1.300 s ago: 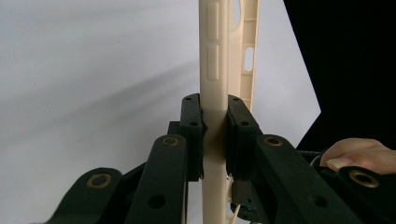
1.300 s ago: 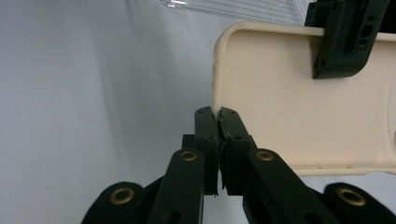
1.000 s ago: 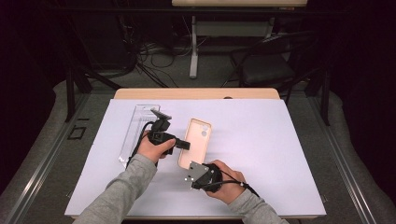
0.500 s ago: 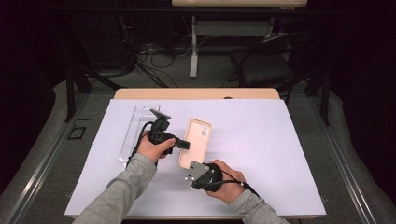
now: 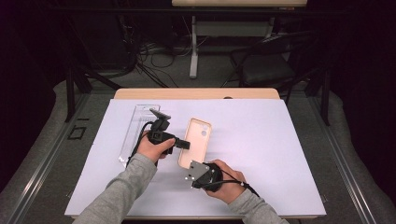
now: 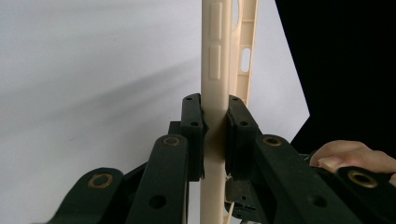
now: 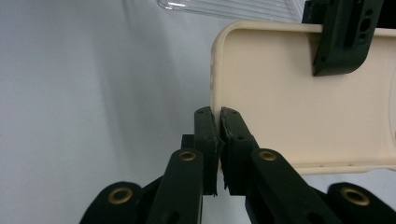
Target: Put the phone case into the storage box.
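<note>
Progress, from the high view: the beige phone case (image 5: 196, 142) is already taken up off the white mat (image 5: 289, 154) just right of the clear packaging tray (image 5: 135, 130), long axis running away from the person, camera cut-out at the far end; where it goes next is undecided. Left gripper view: the left gripper (image 6: 215, 126) is clamped on the case's side edge. Right gripper view: the right gripper (image 7: 218, 122) is pinched nearly closed on the case's near corner.

We're looking at a lab-style recording bay: a wooden table (image 5: 196, 94) covered by a white sheet (image 5: 261, 154) sits on grey carpet (image 5: 355, 168), dark all around. Behind it we see tangled cables (image 5: 149, 60) on the floor, a white stand leg (image 5: 193, 51) and a black office chair (image 5: 271, 65). A black tape square (image 5: 76, 133) marks the floor.
</note>
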Available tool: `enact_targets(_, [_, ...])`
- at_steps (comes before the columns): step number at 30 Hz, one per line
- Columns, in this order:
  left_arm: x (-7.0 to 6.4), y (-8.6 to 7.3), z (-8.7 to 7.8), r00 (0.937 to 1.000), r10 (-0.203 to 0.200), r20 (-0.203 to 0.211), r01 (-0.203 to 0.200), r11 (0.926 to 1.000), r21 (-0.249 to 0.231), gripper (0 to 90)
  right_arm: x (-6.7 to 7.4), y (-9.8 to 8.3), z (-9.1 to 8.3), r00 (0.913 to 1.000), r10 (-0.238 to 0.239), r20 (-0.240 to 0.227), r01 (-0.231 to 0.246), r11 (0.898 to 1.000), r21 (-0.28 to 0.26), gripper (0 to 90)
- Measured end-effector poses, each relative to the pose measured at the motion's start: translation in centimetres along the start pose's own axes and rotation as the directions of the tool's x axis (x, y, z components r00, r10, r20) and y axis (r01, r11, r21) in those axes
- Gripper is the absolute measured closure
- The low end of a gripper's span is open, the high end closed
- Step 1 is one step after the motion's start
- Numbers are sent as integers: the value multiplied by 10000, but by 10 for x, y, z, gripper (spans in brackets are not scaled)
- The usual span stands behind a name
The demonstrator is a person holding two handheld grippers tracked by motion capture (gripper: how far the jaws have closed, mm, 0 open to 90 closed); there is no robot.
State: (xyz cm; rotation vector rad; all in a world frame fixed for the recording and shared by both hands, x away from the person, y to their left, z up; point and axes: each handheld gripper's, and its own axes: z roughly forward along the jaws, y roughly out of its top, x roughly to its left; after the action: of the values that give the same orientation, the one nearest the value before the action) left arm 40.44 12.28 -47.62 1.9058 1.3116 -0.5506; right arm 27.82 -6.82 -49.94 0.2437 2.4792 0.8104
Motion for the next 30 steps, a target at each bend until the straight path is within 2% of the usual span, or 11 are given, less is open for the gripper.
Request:
enact_targets(21, [1,0,0,9999,-21,145,21,10000,-13,811,-1,0,0,10000,81,-32,-81,10000,16,833])
enact_targets(26, [2,0,-1,9999,-26,150,27,10000,-43,811,-1,0,0,10000,90,5,-90,10000,7,800])
enact_targets(30, [3,0,-2,9999,-40,163,42,9999,-124,811,-2,0,-1,9998,26,202,-23,9999,-126,739])
